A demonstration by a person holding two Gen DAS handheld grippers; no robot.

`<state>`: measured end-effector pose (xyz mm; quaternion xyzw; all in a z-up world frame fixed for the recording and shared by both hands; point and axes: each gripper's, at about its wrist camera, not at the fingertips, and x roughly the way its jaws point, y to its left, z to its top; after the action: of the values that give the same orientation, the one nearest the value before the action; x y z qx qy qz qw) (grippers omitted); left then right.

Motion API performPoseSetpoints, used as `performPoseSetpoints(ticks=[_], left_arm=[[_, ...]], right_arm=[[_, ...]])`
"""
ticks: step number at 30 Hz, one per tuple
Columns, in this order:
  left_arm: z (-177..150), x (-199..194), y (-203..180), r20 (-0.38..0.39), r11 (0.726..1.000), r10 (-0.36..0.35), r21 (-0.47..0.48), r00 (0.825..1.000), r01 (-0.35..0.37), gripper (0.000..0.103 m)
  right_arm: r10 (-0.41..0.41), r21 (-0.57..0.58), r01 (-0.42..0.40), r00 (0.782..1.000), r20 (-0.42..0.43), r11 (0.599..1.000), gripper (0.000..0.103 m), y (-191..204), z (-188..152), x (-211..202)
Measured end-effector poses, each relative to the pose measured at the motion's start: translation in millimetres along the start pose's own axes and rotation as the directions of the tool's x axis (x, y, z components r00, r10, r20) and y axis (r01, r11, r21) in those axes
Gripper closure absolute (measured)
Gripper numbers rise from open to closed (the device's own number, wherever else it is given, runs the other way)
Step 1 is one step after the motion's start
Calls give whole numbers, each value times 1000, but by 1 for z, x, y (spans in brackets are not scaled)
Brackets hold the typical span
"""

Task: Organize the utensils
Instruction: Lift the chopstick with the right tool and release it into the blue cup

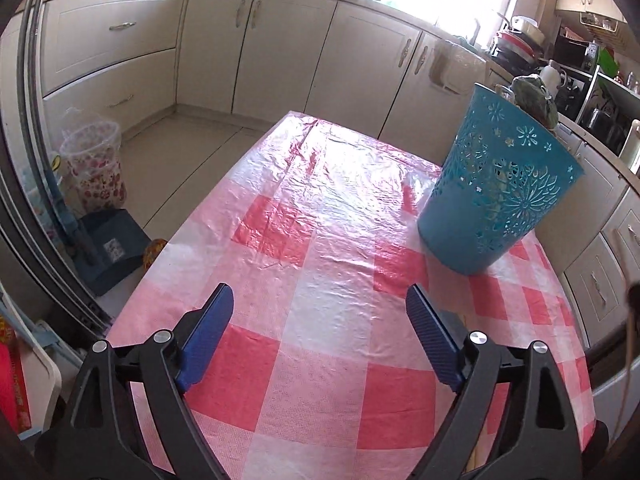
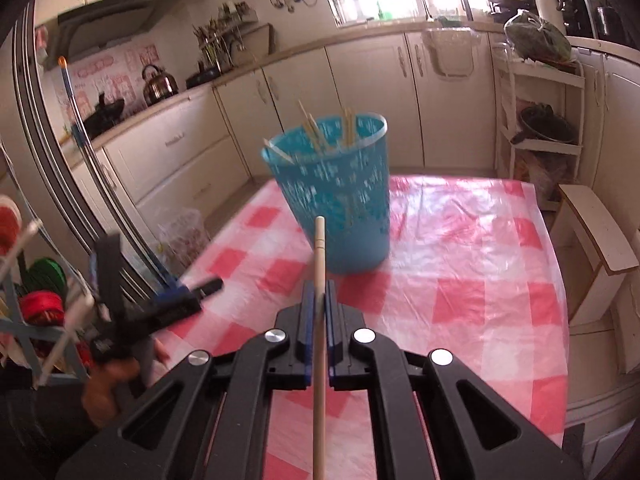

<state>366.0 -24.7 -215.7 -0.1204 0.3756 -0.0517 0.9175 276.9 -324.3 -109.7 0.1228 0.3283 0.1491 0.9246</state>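
Left hand-held gripper (image 1: 320,304): black triangular cut-out arms, silver round pivot screws, blue ribbed fingers (image 1: 210,330). Right hand-held gripper (image 2: 319,300): same black frame, four silver screws, blue pads. Blurred at left edge, probably bare skin of left hand (image 2: 108,384).

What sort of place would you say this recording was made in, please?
Most likely a home kitchen. Cream cabinets run under a countertop, a kettle sits beside a dark pan below a range hood, and the table wears a red-and-white checked plastic cloth.
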Motion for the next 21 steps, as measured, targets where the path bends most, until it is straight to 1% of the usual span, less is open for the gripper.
performPoseSetpoints(ticks=[3, 6, 9, 12, 13, 16, 21], left_arm=[[-1, -1, -4, 8, 1000, -2, 15, 1000, 2, 19], [-1, -1, -8, 9, 1000, -3, 31, 1000, 3, 19], [-2, -1, -8, 14, 999, -6, 32, 1000, 5, 19], [-2, -3, -6, 24, 1000, -11, 26, 1000, 10, 19], [-2, -3, -6, 26, 1000, -14, 26, 1000, 13, 19], [-3, -4, -7, 31, 999, -22, 30, 999, 21, 19], [-2, -5, -8, 32, 999, -38, 31, 999, 37, 19]], right_arm=[[67, 35, -72, 991, 116, 997, 97, 1, 40, -11], [95, 47, -107, 975, 202, 993, 97, 3, 82, -3], [92, 37, -108, 953, 290, 993, 97, 10, 121, 13], [63, 48, -85, 933, 355, 995, 97, 11, 151, 34], [42, 57, -67, 930, 365, 996, 97, 9, 159, 44], [-25, 74, -2, 935, 354, 997, 97, 4, 174, 71], [-80, 74, 60, 950, 300, 995, 97, 1, 172, 96]])
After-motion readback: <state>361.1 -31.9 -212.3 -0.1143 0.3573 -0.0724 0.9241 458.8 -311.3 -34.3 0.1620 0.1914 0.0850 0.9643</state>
